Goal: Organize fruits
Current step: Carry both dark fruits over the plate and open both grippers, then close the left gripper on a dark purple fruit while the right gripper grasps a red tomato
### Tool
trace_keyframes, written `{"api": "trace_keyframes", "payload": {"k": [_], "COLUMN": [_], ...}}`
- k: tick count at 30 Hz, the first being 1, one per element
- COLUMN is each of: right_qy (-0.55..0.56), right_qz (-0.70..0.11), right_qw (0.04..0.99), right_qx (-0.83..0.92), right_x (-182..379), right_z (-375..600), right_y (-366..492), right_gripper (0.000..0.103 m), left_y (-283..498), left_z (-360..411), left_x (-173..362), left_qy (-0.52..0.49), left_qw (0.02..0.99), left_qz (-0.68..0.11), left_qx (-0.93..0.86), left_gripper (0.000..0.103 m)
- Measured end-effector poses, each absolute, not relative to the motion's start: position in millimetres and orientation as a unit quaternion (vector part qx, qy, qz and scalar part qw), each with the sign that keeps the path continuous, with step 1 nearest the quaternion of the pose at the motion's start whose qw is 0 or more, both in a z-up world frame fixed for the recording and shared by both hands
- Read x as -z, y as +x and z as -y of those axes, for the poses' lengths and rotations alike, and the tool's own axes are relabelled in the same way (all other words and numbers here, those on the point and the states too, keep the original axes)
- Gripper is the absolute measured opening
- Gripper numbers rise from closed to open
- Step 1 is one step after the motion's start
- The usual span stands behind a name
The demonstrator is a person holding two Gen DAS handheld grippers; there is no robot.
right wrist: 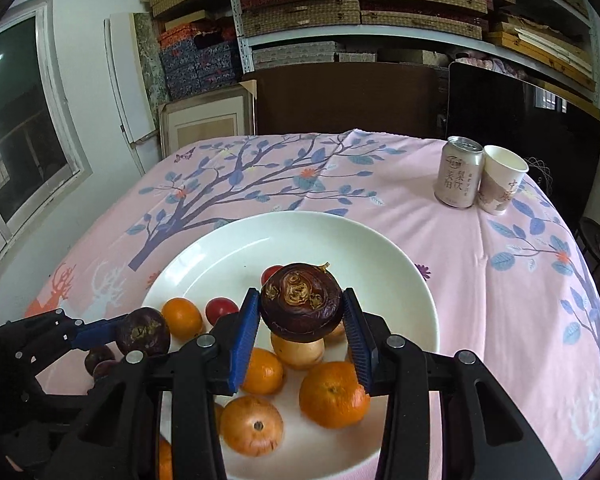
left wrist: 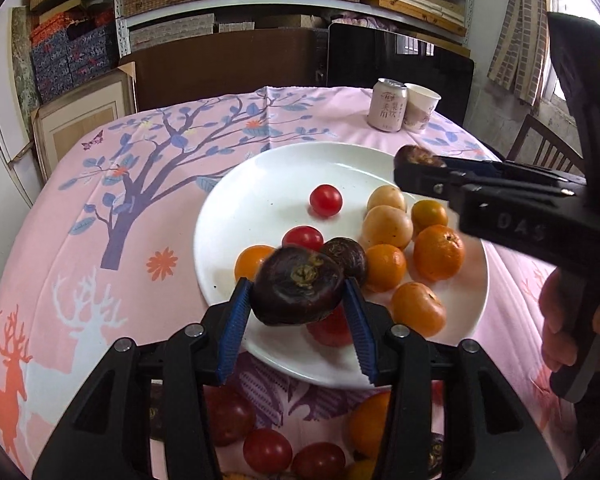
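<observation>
Hovering over the white plate (right wrist: 380,248), each hand-held gripper carried one dark water chestnut: the left hand-held gripper (left wrist: 298,300) pinched its chestnut (left wrist: 298,290) above the plate's near rim, the right hand-held gripper (right wrist: 302,320) clamped another (right wrist: 302,300) above the oranges (right wrist: 334,394). Bare plate lay straight ahead of both, slightly closer to the right.

The black plastic body of the right gripper (left wrist: 404,168) carries raised letters "DAS". The pale pink drink can (right wrist: 458,172) bears Chinese characters, as does the white paper cup (right wrist: 502,186); neither is clearly legible.
</observation>
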State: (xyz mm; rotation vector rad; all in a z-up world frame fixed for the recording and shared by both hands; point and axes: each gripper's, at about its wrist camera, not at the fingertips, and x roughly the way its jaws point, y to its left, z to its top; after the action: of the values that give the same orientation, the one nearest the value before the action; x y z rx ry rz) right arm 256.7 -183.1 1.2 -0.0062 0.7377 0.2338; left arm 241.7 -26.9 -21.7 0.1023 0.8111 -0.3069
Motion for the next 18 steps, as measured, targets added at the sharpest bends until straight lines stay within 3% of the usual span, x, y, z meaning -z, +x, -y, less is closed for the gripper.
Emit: {"api": "trace_keyframes", "payload": {"k": [1,3,7,12,18], "right_qy": [-0.009,0.0,0.035,0.06,0.09], "right_qz": [-0.359,-0.354,-0.353,-0.331,-0.351], "right_qw": [0.927,0.929,0.928,0.935,0.926], "right_qx": [-0.108,-0.11,-0.114,-0.117,-0.108], "right_x": [-0.6,-1.6,-5.2,-2.3,19.2], "right_z": [181.1,184.3,202.8,227.3,244.3], "right_y": [256.4,249.8,222.9,170.4,145.5], "right_gripper": [0.048,0.056,0.057,0.07,0.071], "left_y": [241.2,235.8,215.5,167.9,122.3], "left_z": [23.8,16.3,5.6,-0.9,-8.4], "left_x": [20.6,15.1,4.9,7.2,24.2], "left_qy": [0.042,0.03,0.016,0.027,0.039], "left_qw": [0.908,0.914,0.918,0.918,0.909], "left_qz": [-0.39,-0.378,-0.367,-0.36,-0.382], "left_qx": [0.146,0.141,0.149,0.163,0.161], "left_gripper": [0.064,0.07,0.071,0.078,0.078]}}
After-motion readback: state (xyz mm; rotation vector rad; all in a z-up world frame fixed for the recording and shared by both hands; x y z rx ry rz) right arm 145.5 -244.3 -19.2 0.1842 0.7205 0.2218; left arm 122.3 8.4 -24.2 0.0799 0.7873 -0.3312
